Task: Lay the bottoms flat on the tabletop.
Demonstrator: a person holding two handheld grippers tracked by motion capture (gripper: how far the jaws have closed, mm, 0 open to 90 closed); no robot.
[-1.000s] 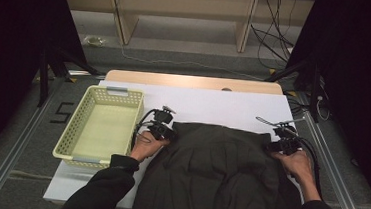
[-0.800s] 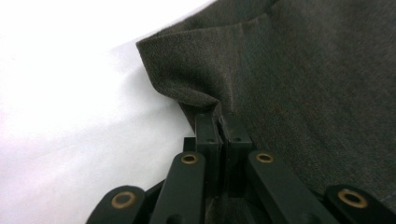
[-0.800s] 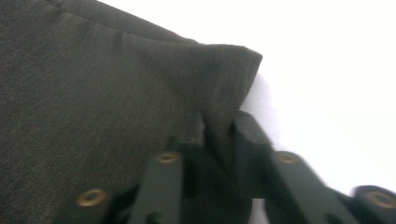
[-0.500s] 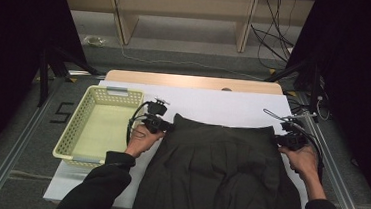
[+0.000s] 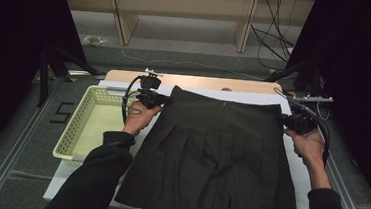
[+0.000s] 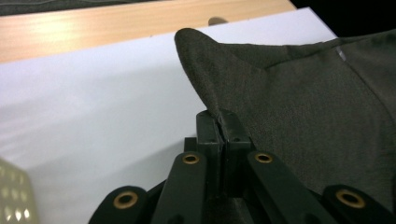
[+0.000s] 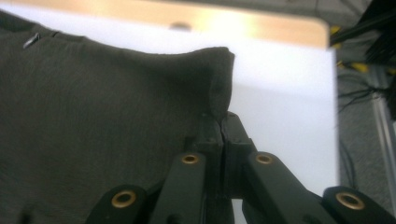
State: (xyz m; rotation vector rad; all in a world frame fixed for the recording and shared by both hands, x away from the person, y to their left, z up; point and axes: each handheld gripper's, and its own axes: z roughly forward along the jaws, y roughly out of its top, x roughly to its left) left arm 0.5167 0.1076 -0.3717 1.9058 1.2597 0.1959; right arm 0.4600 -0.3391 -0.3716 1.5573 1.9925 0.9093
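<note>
Dark pleated skirt (image 5: 219, 157) proved soft, limp; your left gripper (image 6: 219, 122) and right gripper (image 7: 223, 123) clenched waistband corners near table's (image 5: 125, 77) far edge.

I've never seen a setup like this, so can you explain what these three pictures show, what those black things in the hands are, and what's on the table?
A person sits at a table and works with two tools, one hand-held gripper per hand: black pincers with two jaws. The high view looks down from above. The other two pictures come from small cameras riding on each tool, looking along its jaws. On the white table top lies a dark pleated skirt, with a pale yellow basket beside it. The left hand-held gripper is shut on one corner of the skirt's waistband, and the right hand-held gripper is shut on the opposite corner, so the skirt is held spread between them.
</note>
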